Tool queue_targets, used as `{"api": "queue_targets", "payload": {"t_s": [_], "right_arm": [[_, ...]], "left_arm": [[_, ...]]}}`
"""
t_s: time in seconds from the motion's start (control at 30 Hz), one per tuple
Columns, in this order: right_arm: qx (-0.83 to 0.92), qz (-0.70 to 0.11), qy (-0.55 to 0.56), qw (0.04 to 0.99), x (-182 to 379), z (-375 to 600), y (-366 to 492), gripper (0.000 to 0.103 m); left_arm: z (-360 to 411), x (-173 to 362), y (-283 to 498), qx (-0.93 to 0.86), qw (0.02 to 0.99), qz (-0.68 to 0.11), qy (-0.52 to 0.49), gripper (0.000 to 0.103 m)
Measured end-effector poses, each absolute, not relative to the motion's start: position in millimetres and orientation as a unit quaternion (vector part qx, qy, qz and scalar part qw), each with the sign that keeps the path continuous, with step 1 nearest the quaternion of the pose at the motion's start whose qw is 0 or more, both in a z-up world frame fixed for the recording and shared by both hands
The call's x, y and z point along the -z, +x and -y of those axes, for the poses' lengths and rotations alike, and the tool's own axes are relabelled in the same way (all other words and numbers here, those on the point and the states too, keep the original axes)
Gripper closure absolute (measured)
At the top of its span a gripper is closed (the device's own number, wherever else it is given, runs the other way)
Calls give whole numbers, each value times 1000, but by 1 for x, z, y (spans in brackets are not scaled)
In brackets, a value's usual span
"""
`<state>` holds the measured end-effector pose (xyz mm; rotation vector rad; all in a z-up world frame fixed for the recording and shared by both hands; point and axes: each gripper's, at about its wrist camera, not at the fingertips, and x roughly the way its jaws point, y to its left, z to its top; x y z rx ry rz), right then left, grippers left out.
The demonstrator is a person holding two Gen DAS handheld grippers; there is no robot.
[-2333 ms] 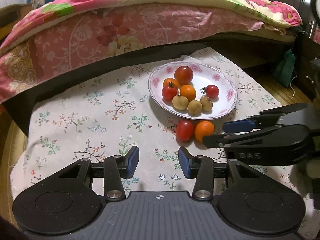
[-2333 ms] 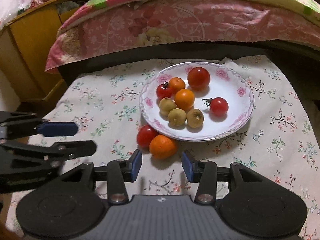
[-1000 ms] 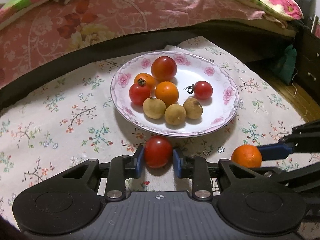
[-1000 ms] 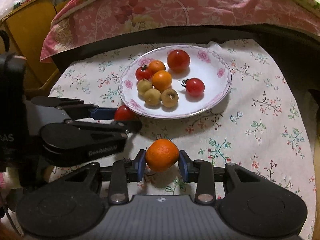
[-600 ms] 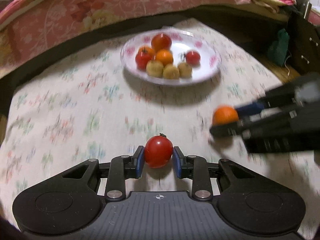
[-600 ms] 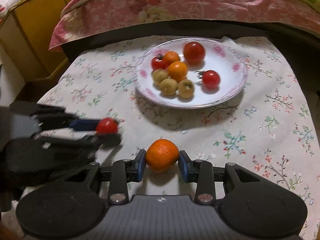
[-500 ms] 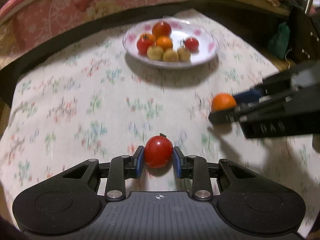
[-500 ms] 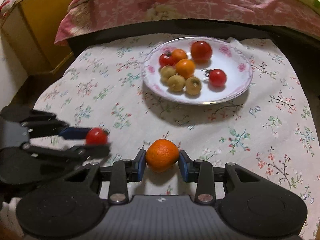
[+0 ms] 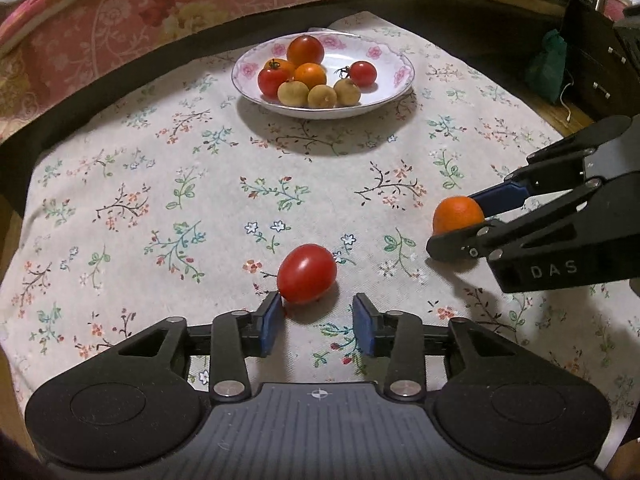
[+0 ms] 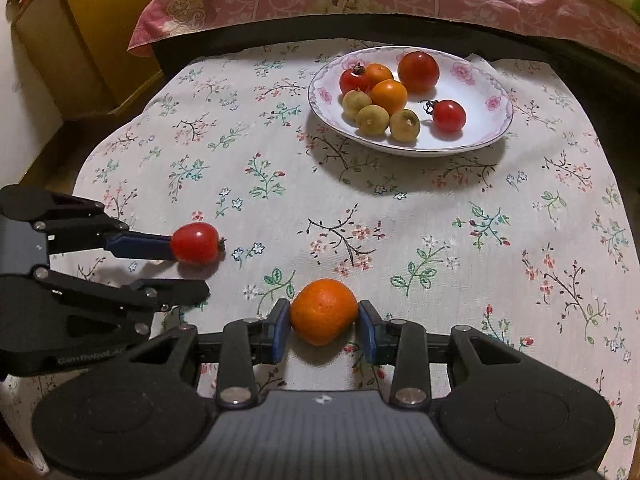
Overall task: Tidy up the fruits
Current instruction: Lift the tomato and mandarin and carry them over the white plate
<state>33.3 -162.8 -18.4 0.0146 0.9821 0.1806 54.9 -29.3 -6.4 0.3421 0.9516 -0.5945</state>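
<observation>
My left claw [image 9: 316,322] has just been opening; the red tomato [image 9: 307,273] lies loose on the flowered worktop [image 9: 120,200], touching only the left pad. My right claw [image 10: 323,326] has eased slightly, pads hugging the orange [image 10: 323,311]. The fruit plate [image 9: 384,92] sits well apart.

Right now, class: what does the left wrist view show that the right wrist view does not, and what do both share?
Only the left wrist view: a green bag beside dark furniture. Only the right wrist view: a yellow wooden cabinet. Both share the plate of fruit, the floral cloth, the tomato at the left gripper, whose jaws have just been opening, and the orange between the right gripper's pads.
</observation>
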Motion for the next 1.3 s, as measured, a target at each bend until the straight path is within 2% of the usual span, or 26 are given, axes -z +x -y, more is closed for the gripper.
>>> {"api": "queue_targets", "payload": {"t_s": [0.2,0.6,0.97,1.03,1.17,1.3], "right_arm": [[-87,-473,6,877,18,162,33,52],[-78,-475,17,877,16,167,27,52],[-71,-478,15,875,19,169,25,52],[-70,-479,12,875,19,167,25,55],[-67,-479,15,875,18,169,22,67],[-64,-479,14,875,18,169,20,68]], "left_arm": [[28,5,60,286,837,-440,154,44],[29,9,64,290,834,-442,159,43],[34,8,61,300,829,-440,170,49],[34,7,61,298,830,-439,174,52],[33,6,61,297,829,-441,173,62],[35,4,60,301,829,-440,172,63]]}}
